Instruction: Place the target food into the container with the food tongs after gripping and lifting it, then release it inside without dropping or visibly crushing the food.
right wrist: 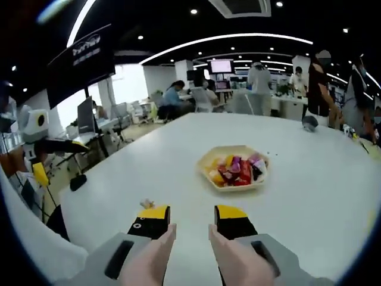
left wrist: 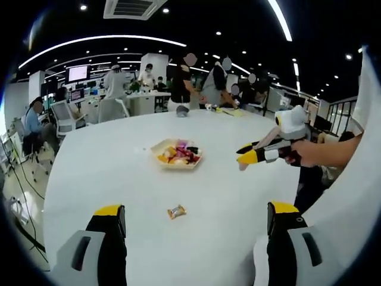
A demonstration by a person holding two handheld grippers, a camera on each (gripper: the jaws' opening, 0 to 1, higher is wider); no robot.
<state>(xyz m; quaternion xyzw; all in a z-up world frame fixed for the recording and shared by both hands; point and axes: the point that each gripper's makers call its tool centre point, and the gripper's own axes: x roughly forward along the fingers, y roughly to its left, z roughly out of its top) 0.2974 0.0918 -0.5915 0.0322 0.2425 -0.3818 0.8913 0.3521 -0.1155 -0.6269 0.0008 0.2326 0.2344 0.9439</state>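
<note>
The left gripper [left wrist: 196, 223], black with yellow tips, hangs over the near part of the white bench [left wrist: 107, 167] with its jaws spread wide and nothing between them. Just ahead of it, between the two jaws in the left gripper view, lies a small orange-and-white wrapped sweet [left wrist: 176, 211] flat on the bench, alone and apart from everything else. The right gripper [right wrist: 192, 221] also has yellow tips; its jaws stand a little apart with pale tong-like blades running along them, and nothing is caught there. At its left tip a small pale scrap [right wrist: 146, 204] shows, too small to name, possibly that same sweet.

Further out, near the middle of the bench, sits a shallow pale yellow hexagonal tray [right wrist: 209, 156] heaped with red, purple, orange and yellow wrapped sweets [right wrist: 235, 170]. Office chairs, desks and standing people are well beyond the far edge.

Risks, as I judge them: the lone sweet is small, flat and slick in its wrapper, so a closing jaw may skate it across the smooth bench or pinch just one wrapper end and let it slip during the lift. Closing hard to prevent that could crush it. The tray is shallow and already full, so a release from height may bounce the sweet out over the rim, or a low approach may nudge the light tray
</note>
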